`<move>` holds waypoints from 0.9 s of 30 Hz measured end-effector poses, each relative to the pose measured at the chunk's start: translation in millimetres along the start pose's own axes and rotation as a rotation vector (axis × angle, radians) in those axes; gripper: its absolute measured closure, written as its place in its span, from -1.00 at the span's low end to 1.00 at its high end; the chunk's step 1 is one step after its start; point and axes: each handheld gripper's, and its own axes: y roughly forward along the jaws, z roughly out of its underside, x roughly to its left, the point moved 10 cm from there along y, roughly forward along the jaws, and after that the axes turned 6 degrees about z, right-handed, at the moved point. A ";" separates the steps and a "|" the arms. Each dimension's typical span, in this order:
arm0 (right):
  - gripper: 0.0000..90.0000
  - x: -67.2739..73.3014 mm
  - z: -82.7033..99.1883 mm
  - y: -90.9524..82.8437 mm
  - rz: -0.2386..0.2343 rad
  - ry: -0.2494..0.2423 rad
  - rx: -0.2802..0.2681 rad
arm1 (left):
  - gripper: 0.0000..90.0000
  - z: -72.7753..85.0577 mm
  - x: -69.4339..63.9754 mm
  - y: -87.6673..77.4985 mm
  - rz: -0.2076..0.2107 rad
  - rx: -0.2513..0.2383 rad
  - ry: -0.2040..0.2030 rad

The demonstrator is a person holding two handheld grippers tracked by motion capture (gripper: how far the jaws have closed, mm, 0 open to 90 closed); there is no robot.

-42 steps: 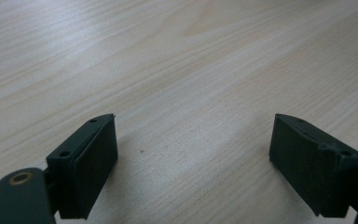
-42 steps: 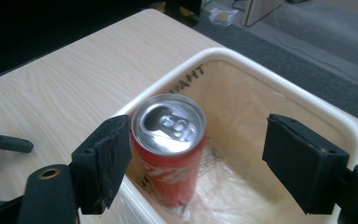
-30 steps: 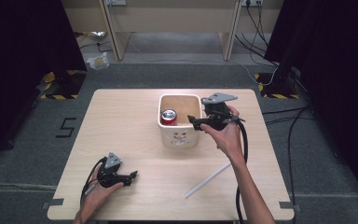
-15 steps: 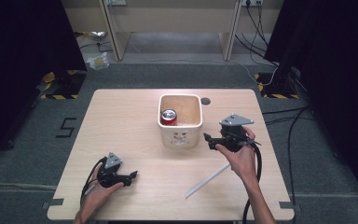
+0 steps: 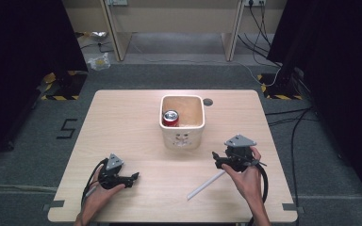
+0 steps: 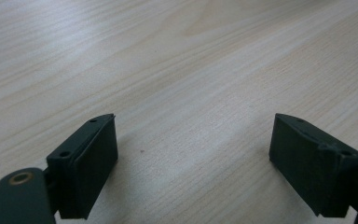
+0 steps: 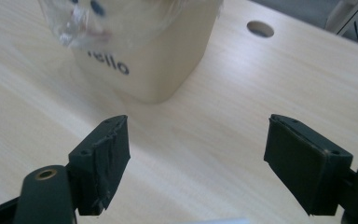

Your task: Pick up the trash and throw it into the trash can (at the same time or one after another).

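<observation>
Left claw [image 5: 133, 177] is held wide open and empty low over the worktop [image 5: 122, 122], right claw [image 5: 215, 157] is spread wide too, with the white straw [image 5: 206, 185] lying just beside it, cream bin [image 5: 183, 136] and red can [image 5: 170, 117] farther back

L tool [image 5: 133, 177] sits low near my side of the surface, L hand [image 5: 101, 190] wrapped round its body, jaws wide apart w/ nothing between, pointing right. R tool [image 5: 215, 157] held in R hand [image 5: 245, 176] just off the surface, jaws also spread wide & empty, pointing left. Both forearms come in from the bottom edge.
</observation>
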 end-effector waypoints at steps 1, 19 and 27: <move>-0.49 1.9 4.0 0.9 -0.002 0.006 0.005 | -0.68 0.0 0.0 0.0 -0.001 -0.001 0.000; -0.45 20.0 76.6 26.9 -0.011 0.100 0.115 | -0.68 -0.1 0.0 0.0 -0.001 -0.001 -0.001; -0.45 17.2 83.2 30.8 -0.025 0.185 0.118 | -0.68 0.0 0.0 0.0 -0.001 0.000 0.000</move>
